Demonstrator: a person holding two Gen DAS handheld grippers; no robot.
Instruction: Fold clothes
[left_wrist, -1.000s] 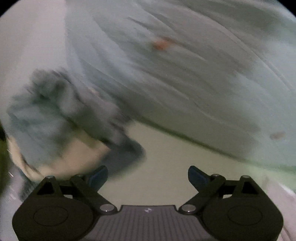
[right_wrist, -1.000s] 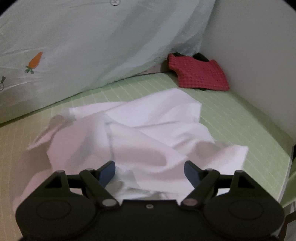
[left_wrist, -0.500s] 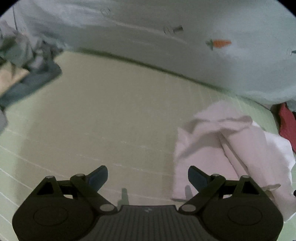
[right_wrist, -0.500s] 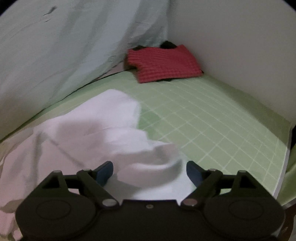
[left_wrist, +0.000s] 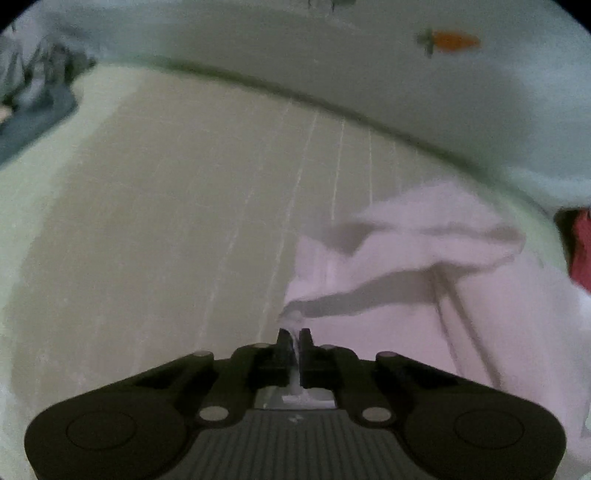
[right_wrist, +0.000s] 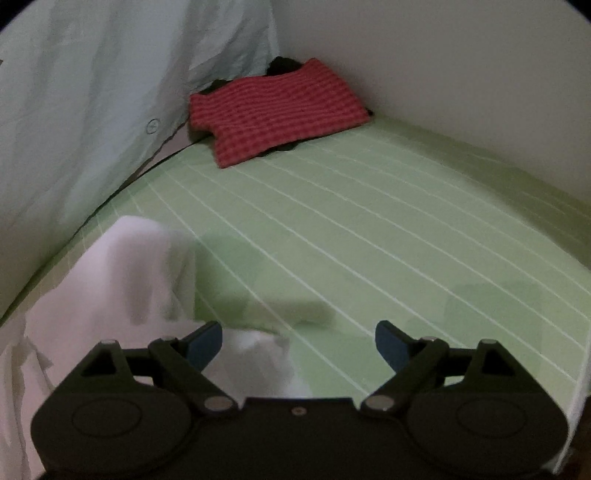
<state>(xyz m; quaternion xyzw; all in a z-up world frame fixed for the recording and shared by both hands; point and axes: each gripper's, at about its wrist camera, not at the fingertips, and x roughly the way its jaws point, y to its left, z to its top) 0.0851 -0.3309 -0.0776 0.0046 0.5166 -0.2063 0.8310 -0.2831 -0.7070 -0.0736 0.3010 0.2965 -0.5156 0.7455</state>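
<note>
the left hand-held gripper (left_wrist: 294, 338) pinches only a thin edge of the crumpled white cotton garment (left_wrist: 424, 280) on the green gridded bed (right_wrist: 369, 236); it may slip. the right hand-held gripper (right_wrist: 298, 341) is spread, empty.

Grey clothes pile (left_wrist: 33, 92) blurred, cut by left edge; dark garment (right_wrist: 282, 66) mostly hidden under red checked cloth (right_wrist: 277, 110).

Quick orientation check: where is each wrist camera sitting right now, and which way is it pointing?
Left wrist: sits behind the left tool, low over the green mat, facing the carrot-print sheet; its fingers are shut on an edge of the white garment.
Right wrist: sits behind the right tool, fingers open, facing the corner where the folded red checked cloth lies.
Shared: white garment, green mat, pale sheet, and the red cloth at the left view's right edge.
</note>
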